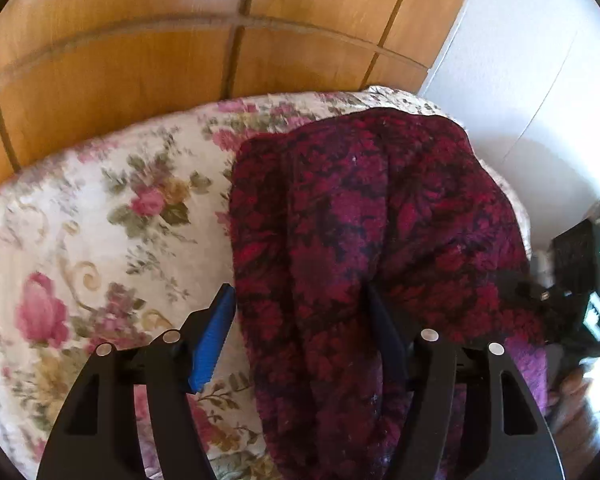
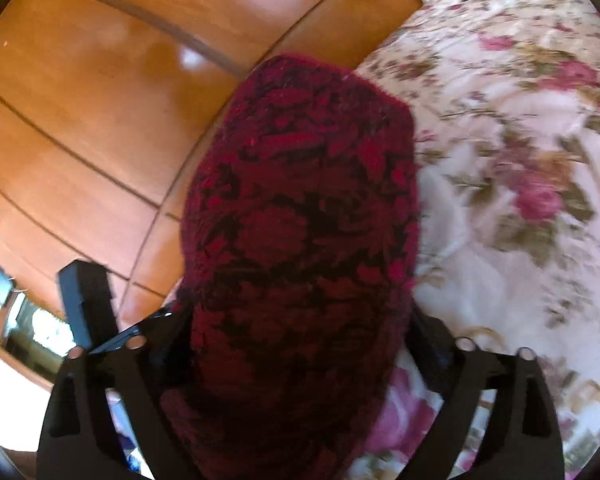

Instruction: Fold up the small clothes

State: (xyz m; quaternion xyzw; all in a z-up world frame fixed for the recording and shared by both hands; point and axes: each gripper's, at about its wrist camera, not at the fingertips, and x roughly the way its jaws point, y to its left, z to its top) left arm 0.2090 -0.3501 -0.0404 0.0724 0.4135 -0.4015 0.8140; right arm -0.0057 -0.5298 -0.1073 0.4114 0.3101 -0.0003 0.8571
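Crimson knit garment (image 1: 364, 240), floral bedspread (image 1: 100, 220) w/ room left

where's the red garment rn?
The red garment lies on the floral bedspread near the wooden wardrobe, draped between both grippers' fingers in both wrist views.

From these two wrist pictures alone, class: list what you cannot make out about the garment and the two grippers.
- Left wrist view: the left gripper has its right finger buried in the crimson knit garment; the grip cannot be judged.
- Right wrist view: the garment covers the right gripper fingertips.
- Both views: the garment's type and lower edge are cut off at the frame bottom.
- Floral bedspread: blurred.
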